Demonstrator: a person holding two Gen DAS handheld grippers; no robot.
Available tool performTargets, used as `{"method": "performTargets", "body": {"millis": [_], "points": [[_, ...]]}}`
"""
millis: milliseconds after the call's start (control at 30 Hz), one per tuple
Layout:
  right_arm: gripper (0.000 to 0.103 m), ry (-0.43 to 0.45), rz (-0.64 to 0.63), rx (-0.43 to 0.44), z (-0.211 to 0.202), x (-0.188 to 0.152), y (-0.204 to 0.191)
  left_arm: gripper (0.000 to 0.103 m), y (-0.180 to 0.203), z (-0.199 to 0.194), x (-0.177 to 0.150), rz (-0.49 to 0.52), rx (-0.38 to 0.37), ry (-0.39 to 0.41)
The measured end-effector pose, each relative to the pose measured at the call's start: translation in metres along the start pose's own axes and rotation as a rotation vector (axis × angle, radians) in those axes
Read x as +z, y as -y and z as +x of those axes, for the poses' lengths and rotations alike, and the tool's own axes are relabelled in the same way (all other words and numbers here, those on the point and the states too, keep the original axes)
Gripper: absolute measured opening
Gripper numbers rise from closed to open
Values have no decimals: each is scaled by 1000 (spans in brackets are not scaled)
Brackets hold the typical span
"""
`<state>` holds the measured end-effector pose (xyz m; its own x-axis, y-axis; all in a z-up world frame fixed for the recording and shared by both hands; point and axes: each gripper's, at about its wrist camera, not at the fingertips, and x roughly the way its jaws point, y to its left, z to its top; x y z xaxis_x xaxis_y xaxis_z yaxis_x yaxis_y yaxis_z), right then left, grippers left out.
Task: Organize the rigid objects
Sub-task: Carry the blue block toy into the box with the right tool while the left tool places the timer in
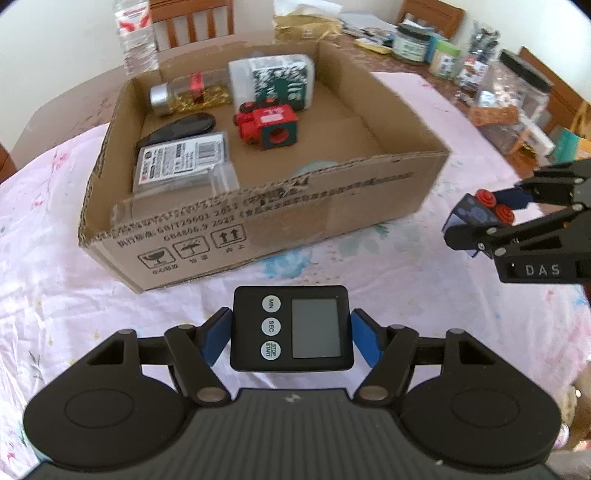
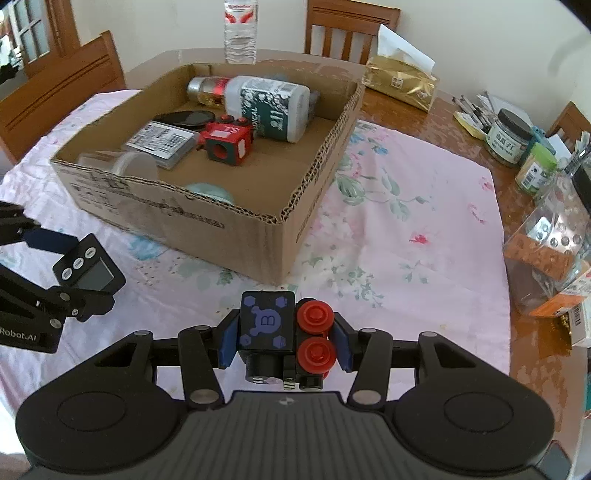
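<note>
Both loads are gripped and ready to carry: the left hand-held gripper [image 1: 291,332] is clamped on a black timer [image 1: 290,328], the right hand-held gripper [image 2: 282,339] on a black toy cube [image 2: 284,332], both just short of the cardboard box [image 2: 258,236] on the table [image 2: 406,240], so next each needs lifting over its near wall

The box [image 2: 258,236] is raw brown corrugated cardboard, its cut edges rough. A thin flowered cloth [image 2: 406,236] covers the bench, whose bare glossy wood [image 2: 461,122] shows at the far right edge. The timer [image 1: 290,328] is matt black plastic with a dull grey screen; the bottle [image 2: 240,33] is clear plastic.
</note>
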<state>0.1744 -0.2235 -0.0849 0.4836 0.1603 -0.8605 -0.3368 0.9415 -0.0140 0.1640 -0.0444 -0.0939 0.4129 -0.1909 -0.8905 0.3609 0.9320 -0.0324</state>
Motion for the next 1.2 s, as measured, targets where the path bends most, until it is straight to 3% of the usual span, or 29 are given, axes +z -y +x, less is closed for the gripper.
{"method": "performTargets", "body": {"millis": [167,367,500,767,800,867,900,967,1200], "points": [[55,44,-31,55,-32,16,4,69,1,-37,13,35,-67,31],[55,122,-47,70,-51,45,8,69,2,-71,49,66,-74,176],[55,149,-45,66,-51,60,10,69,-1,-59,74,52,-61,221],[55,153,-54,54,-51,71,14,69,-12,-8,93,1,-8,203],[55,152,-53,52,-50,73,15,71,-14,-7,93,-10,-5,217],[55,154,-56,52,-49,76,16,96,-17,-9,91,-20,-10,246],[55,156,-58,52,-49,78,15,99,-18,-13,89,-30,-5,259],[55,160,-62,56,-48,81,14,100,-20,-22,85,-39,3,296],[55,164,-61,78,-26,106,9,100,-30,-44,68,-98,75,318]]}}
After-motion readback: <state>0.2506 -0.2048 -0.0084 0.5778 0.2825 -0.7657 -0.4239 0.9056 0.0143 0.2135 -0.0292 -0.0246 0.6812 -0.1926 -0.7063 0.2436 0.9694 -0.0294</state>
